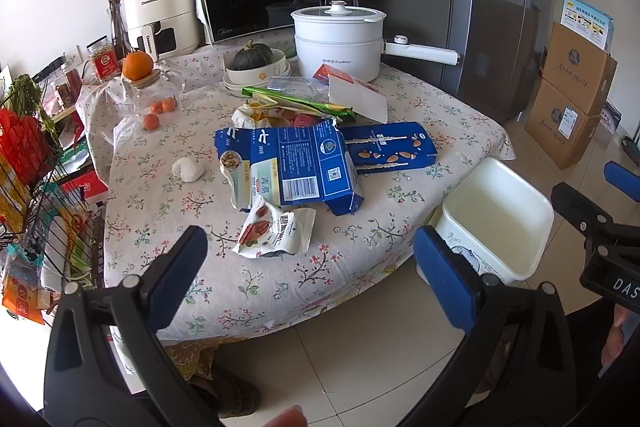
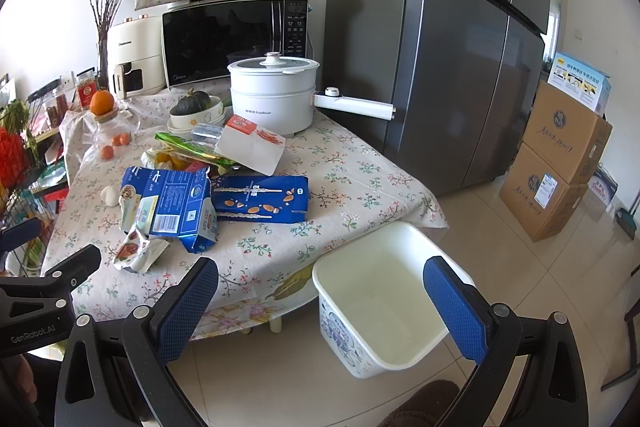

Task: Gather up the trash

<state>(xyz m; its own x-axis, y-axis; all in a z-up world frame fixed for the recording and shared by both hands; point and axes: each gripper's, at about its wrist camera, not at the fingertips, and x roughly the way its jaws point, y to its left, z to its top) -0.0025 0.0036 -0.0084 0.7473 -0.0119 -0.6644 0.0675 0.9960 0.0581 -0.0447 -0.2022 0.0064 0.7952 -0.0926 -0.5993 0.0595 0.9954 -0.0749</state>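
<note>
1. The left gripper (image 1: 308,255) and the right gripper (image 2: 320,301) hover short of the table (image 1: 256,291) edge, both with jaws spread wide and holding nothing.
2. The white bin (image 2: 380,307) stands on the floor just beside the table's corner, apparently with nothing in it, so collecting looks not yet begun.
3. Nearest the left gripper lies a pecan snack wrapper (image 1: 276,231), touching the torn blue carton (image 1: 288,167).
4. Behind lie a flattened blue box (image 1: 392,147), a crumpled tissue (image 1: 188,169), green wrappers (image 1: 296,103) and a white flattened box (image 1: 358,97).
5. The next move likely calls for lowering onto the snack wrapper, pinching a raised edge, then carrying it over the bin.
</note>
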